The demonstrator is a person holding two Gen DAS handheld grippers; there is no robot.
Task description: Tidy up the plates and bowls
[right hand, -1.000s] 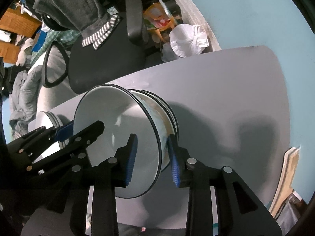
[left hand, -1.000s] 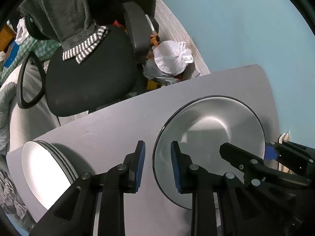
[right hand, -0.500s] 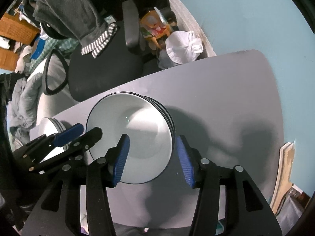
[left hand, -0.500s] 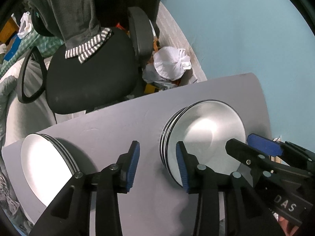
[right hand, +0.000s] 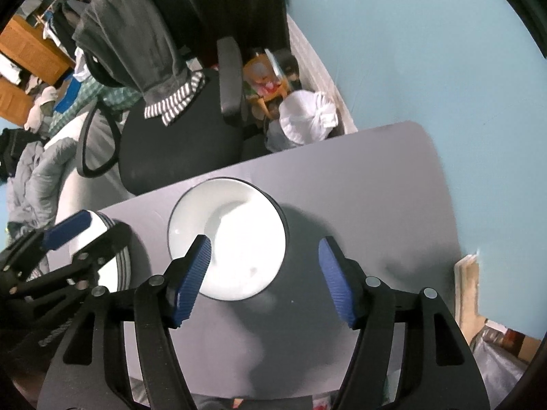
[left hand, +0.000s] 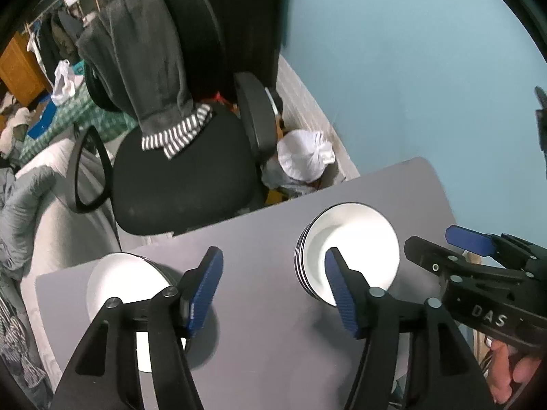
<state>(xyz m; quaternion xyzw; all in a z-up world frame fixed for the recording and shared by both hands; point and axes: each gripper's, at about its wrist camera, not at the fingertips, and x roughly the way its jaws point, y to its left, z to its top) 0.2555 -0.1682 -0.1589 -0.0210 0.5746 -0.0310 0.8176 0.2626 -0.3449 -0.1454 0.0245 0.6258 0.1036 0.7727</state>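
Now both tongs [right hand: 265, 278] wide, bowls [right hand: 227, 239] released.

A grey table [left hand: 259, 266] bears bowls [left hand: 348, 249] and plates [left hand: 126, 280].

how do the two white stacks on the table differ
The bowl stack is deep, with black-edged rims, and sits toward the wall side; the plate stack is shallower and sits at the table's opposite end, partly hidden by the left gripper. Both are white, stacked, and not held.
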